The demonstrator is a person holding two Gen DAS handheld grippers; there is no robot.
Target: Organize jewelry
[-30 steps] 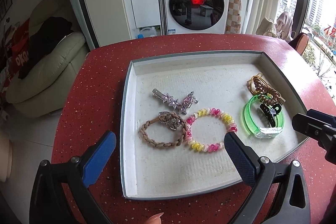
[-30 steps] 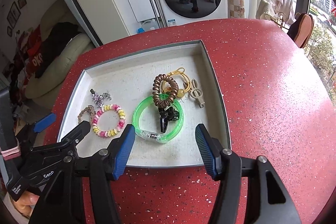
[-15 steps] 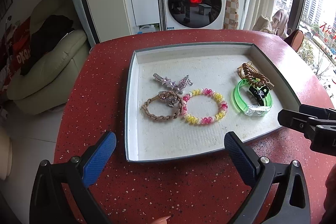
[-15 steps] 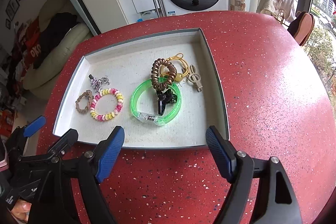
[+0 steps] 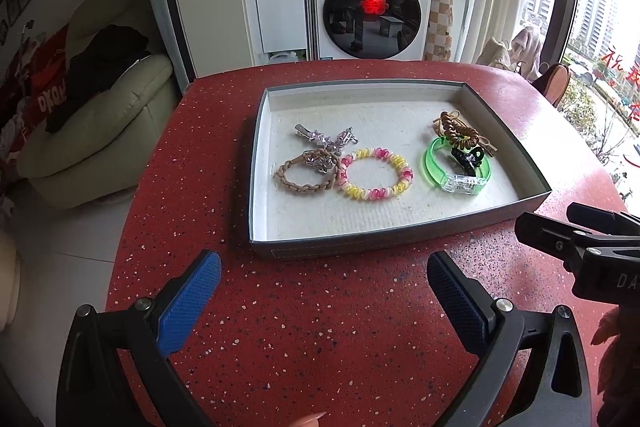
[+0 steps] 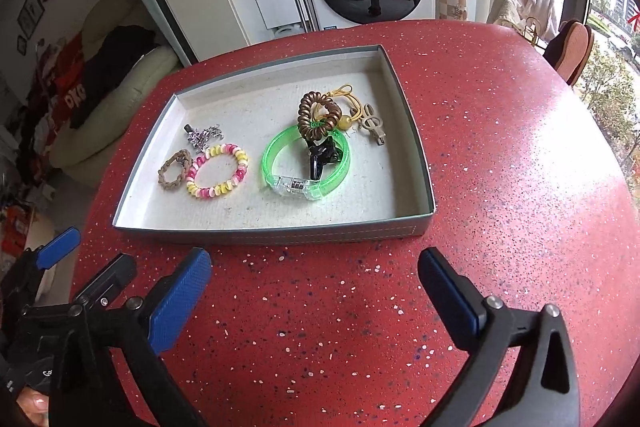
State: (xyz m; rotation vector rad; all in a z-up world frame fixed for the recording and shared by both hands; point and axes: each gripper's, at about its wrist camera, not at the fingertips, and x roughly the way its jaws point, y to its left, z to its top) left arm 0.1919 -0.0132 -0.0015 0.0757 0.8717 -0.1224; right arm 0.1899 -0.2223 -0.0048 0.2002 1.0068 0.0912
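Left gripper [image 5: 324, 283], right gripper [image 6: 316, 277] spread wide, holding nothing.

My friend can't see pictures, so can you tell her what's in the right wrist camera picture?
A shallow grey tray sits on a red speckled table, holding a green bracelet, a pink-and-yellow coil bracelet and a brown braided band. The right gripper hangs open and empty before it.

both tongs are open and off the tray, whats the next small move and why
Probably ease the right tongs forward over the tray's near wall toward the green bangle. Both tongs hang open and empty over the red table, and the bangle lies nearest them, tangled with a black claw clip.
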